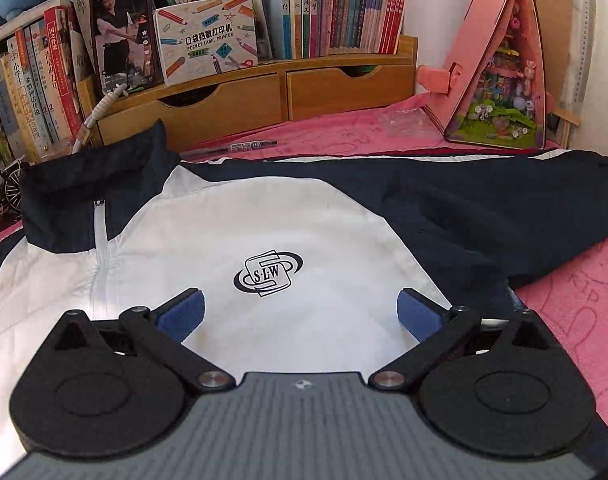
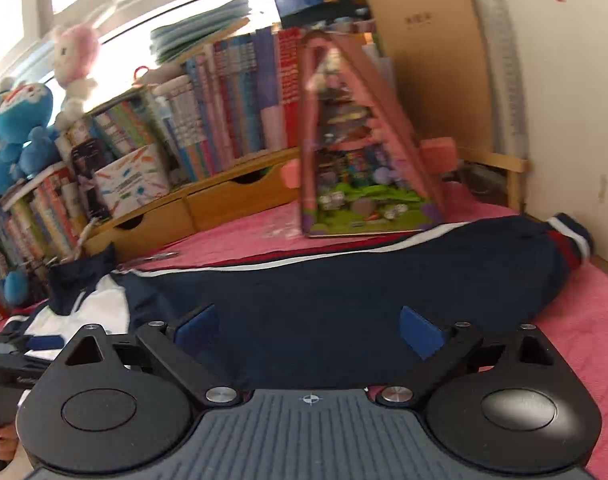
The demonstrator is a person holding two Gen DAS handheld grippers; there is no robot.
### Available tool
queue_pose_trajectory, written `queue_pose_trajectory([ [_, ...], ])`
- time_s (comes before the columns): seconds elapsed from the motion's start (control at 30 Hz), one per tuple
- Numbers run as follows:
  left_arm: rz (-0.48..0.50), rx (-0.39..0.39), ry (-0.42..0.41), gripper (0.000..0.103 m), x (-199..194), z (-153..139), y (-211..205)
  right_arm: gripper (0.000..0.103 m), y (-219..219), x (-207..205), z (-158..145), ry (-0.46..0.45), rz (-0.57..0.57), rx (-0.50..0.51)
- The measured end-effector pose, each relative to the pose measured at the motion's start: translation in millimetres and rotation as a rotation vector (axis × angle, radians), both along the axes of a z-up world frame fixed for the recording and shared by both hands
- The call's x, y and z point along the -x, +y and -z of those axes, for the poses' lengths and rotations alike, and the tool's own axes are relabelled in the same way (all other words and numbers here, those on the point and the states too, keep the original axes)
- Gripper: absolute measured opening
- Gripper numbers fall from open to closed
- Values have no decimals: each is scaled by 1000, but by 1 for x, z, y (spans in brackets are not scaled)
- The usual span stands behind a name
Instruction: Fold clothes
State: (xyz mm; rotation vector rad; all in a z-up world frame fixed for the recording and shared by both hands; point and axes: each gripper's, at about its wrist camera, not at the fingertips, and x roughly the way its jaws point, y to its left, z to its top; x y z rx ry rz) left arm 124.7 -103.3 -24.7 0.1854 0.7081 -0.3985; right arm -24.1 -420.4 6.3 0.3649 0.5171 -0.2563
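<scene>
White-and-navy zip jacket [image 1: 264,220] lies flat on pink cloth-covered desk [image 1: 576,304], collar twd left edge, sleeve along back edge. Left gripper [image 1: 300,312] over white chest, jaws wide apart, nothing btwn. Right gripper [image 2: 310,330] over navy sleeve [image 2: 384,276], jaws apart, empty.

Jacket [image 1: 296,216] looks like thin, smooth woven cloth, faintly creased. Pink cover [image 1: 576,308] underneath reads as soft, nappy towelling, probably. Drawer shelf [image 1: 224,100] is bare matt wood; printer box [image 1: 208,38] glossy card.

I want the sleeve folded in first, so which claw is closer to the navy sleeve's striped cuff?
Right. The right claw hangs open over the navy sleeve, whose striped cuff lies off to its right. The left claw is over the white chest panel, farther away.
</scene>
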Motion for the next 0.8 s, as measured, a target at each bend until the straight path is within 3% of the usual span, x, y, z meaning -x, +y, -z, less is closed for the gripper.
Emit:
queue_pose_trajectory([
  [0.07, 0, -6, 13, 103, 0, 9, -3, 99, -38, 6, 11, 48, 153, -17],
  [0.13, 0, 7, 10, 103, 0, 9, -2, 102, -64, 2, 25, 87, 213, -58],
  [0.27, 0, 13, 15, 103, -1, 11, -1, 103, -86, -24, 44, 101, 213, -72],
  [0.33, 0, 14, 14, 103, -1, 11, -2, 96, -88, -35, 46, 83, 206, -48],
  [0.37, 0, 13, 13, 103, -1, 11, -2, 53, -90, -41, 46, 75, 206, -34],
  [0.4, 0, 12, 12, 103, -1, 12, -2, 25, -91, -46, 45, 74, 216, -20],
  [0.43, 0, 12, 11, 103, -1, 12, -2, 14, -94, -51, 43, 77, 239, -12],
  [0.5, 1, 13, 11, 103, -1, 12, -2, 14, -98, -57, 38, 43, 274, 9],
  [0.63, 6, 8, 3, 103, 1, 12, -3, 14, -95, -75, 24, 6, 303, 237],
  [0.8, 7, 10, 3, 103, 1, 12, -2, 17, -91, -109, 39, 108, 255, 420],
])
